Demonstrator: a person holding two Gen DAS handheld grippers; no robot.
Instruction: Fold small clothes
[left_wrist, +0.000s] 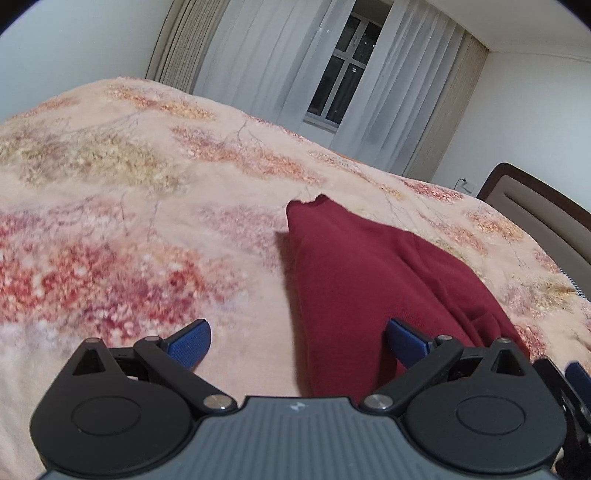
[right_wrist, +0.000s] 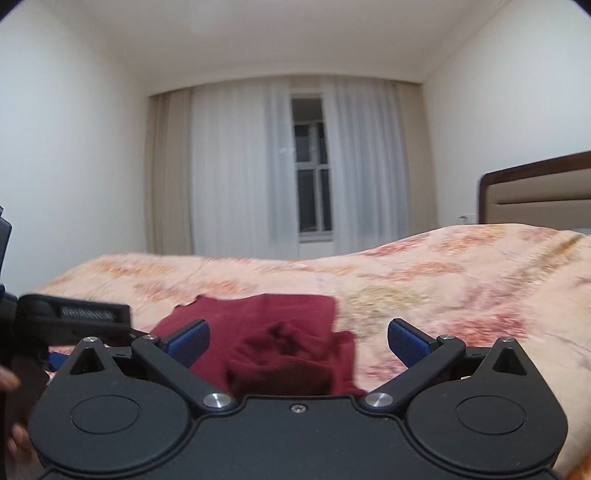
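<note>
A soft, dark red knit garment (left_wrist: 373, 280) lies crumpled on the bed's fuzzy floral blanket (left_wrist: 129, 229), one corner poking up in a point. The left gripper (left_wrist: 298, 341) hovers low just over the garment's near edge, jaws wide, holding nothing. The right gripper (right_wrist: 298, 341) sits level above the garment's rumpled folds, jaws wide too.

dark red garment (left_wrist: 373, 280) lies partly folded and rumpled on floral bedspread (left_wrist: 147, 206), far corner raised.
</note>
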